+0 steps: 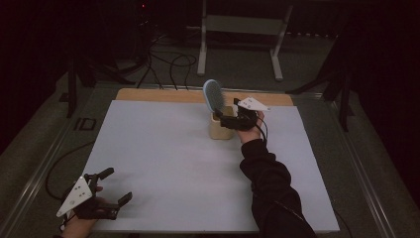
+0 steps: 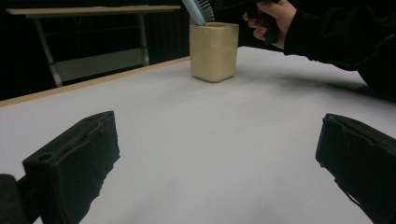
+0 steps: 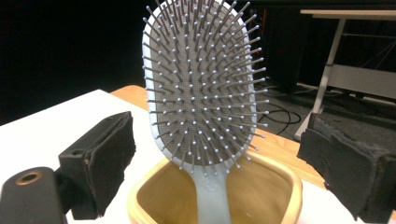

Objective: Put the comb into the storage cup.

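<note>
A pale blue hairbrush [image 1: 213, 95] stands handle-down in a tan square cup [image 1: 220, 128] at the far middle of the white table [image 1: 173, 158]. My right gripper [image 1: 223, 116] hovers at the cup's right side, aimed at the brush. In the right gripper view the bristled head [image 3: 203, 93] rises between the two wide-apart jaws of the open right gripper [image 3: 219, 130]; neither pad touches it, and the cup rim [image 3: 140, 196] lies below. My left gripper [image 1: 117, 184] rests open and bare at the near left corner. In its view the left gripper [image 2: 215, 135] faces the cup [image 2: 214, 51].
A strip of bare wood [image 1: 148, 94] runs along the table's far edge. Beyond it stand a white metal frame [image 1: 237, 25] and loose cables [image 1: 168, 64] on the dark floor. A dark sleeve [image 1: 272, 188] crosses the table's right half.
</note>
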{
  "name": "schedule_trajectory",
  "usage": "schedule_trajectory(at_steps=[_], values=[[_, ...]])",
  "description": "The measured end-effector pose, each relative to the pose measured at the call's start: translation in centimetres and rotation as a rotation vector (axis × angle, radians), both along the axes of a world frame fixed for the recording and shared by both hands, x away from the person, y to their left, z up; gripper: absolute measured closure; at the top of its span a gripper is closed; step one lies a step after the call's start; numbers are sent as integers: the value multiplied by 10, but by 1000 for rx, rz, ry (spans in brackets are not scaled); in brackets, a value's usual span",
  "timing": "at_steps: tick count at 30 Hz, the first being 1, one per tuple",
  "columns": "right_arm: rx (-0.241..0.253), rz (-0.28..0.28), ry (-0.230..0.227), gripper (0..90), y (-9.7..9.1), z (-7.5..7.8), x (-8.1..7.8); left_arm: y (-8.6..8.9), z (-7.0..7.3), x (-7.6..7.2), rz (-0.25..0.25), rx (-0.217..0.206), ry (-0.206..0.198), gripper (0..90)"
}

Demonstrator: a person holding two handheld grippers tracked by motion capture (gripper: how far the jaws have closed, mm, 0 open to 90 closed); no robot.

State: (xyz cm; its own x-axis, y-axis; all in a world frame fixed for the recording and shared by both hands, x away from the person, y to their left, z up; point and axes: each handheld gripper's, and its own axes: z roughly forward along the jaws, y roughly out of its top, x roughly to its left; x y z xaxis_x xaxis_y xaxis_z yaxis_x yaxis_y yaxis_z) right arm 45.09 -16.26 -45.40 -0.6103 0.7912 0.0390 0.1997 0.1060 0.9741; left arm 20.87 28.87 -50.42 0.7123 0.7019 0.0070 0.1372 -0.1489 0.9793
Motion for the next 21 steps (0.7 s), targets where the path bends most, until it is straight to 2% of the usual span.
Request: schedule_trajectory(at_steps=[6, 14, 21], values=[[-14, 14, 19, 96, -1, 3, 1, 0, 0, 0, -1, 1, -1, 0], [-39, 46, 66, 96, -4, 8, 3, 0, 0, 0, 1, 0, 1, 0], [-54, 55, 79, 96, -7, 11, 3, 0, 0, 0, 2, 0, 1, 0]])
